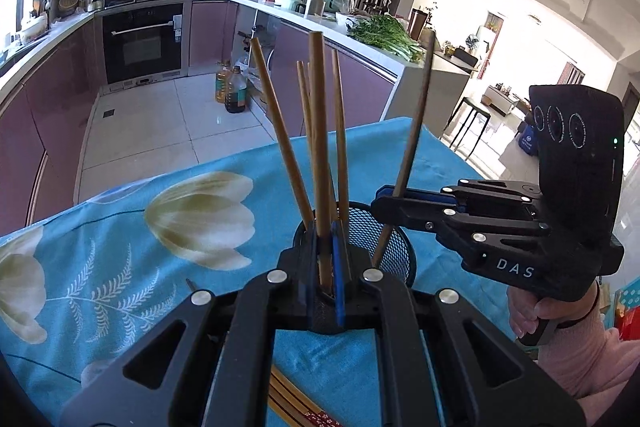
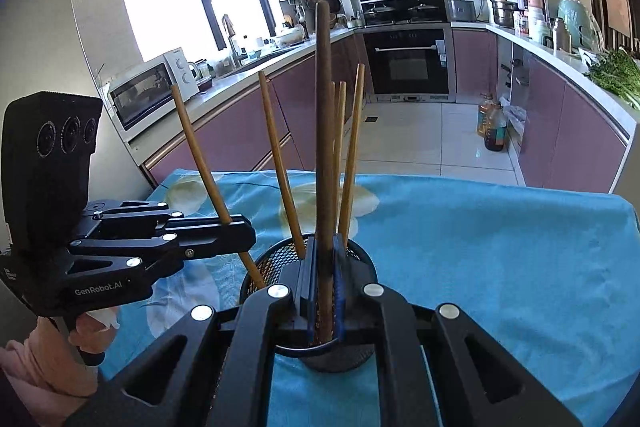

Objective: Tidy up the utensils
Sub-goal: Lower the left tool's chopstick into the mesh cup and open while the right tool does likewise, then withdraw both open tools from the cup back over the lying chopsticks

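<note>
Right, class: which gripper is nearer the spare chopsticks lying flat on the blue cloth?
Left. The spare chopsticks lie just beneath the left gripper, on the mesh cup's near side; the right gripper is farther off, above the cup's right rim.

Chopsticks (image 2: 280, 163) stand in the holder (image 2: 360, 255) on the table (image 2: 500, 267).

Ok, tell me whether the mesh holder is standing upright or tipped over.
Upright. The mesh holder stands on the blue tablecloth with its open rim facing up, and the chopsticks in it lean against its rim.
</note>
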Available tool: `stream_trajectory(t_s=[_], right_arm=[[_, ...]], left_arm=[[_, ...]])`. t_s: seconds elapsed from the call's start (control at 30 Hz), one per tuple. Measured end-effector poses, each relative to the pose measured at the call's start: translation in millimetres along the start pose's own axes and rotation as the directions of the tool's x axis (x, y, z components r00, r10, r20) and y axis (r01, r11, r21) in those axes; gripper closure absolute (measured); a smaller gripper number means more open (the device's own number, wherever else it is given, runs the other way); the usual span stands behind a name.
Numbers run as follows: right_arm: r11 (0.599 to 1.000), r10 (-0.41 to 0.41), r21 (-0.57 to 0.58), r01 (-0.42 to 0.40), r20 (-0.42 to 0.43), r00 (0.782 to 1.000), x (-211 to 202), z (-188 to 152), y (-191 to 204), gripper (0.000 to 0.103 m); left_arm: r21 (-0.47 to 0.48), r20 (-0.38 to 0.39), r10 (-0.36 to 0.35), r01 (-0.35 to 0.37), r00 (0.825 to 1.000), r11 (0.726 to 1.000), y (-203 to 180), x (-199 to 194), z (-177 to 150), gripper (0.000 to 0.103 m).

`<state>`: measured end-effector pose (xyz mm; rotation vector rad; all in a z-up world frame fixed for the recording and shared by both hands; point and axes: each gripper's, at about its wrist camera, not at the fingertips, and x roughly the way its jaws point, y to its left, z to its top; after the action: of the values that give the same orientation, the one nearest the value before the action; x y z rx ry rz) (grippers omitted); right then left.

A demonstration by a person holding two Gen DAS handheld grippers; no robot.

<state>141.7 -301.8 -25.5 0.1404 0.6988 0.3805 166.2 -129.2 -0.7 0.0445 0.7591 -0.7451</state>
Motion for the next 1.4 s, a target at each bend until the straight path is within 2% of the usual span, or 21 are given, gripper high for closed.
stream_trajectory(t_s=[0.37,0.57,0.8,0.97,1.07,1.13,1.33,1.4], right_arm=[[0.999,-0.007,0.035,0.007,0.003,1.000,7,1,-5,0.095],[0.999,0.003,0.034,-0.004,0.030,1.000,-2,-1,-4,0.088],[0.999,0.037,-0.024,-0.036,0.077,0.996,-24,-7,13,0.078],[0.990,0.119,-0.085,-0.111,0.089,0.989,-41,-21,34,0.070],[0.983,0.151,-0.114,-0.143,0.068,0.986,-42,-36,46,0.065],[0.983,0.141,-0.129,-0.135,0.043,0.989,-36,-47,53,0.063],[0.984,0.133,-0.108,-0.143,-0.098,0.986,2,-84,63,0.062],[0.986,0.128,-0.093,-0.141,-0.132,0.983,12,-94,66,0.062]], left_arm=[[-0.032,-0.010,0.016,-0.016,1.000,0.999,8,12,3,0.095],[-0.049,0.017,0.037,-0.036,0.999,0.998,11,3,-6,0.095],[-0.047,0.125,0.087,-0.082,0.988,0.996,13,-35,-28,0.081],[-0.069,0.168,0.138,-0.128,0.976,0.989,19,-61,-53,0.072],[-0.094,0.166,0.168,-0.154,0.972,0.984,25,-68,-69,0.066],[-0.106,0.147,0.192,-0.177,0.970,0.978,29,-69,-80,0.065],[-0.119,0.048,0.229,-0.222,0.972,0.968,40,-55,-113,0.063],[-0.134,0.012,0.213,-0.210,0.977,0.969,43,-49,-124,0.063]])
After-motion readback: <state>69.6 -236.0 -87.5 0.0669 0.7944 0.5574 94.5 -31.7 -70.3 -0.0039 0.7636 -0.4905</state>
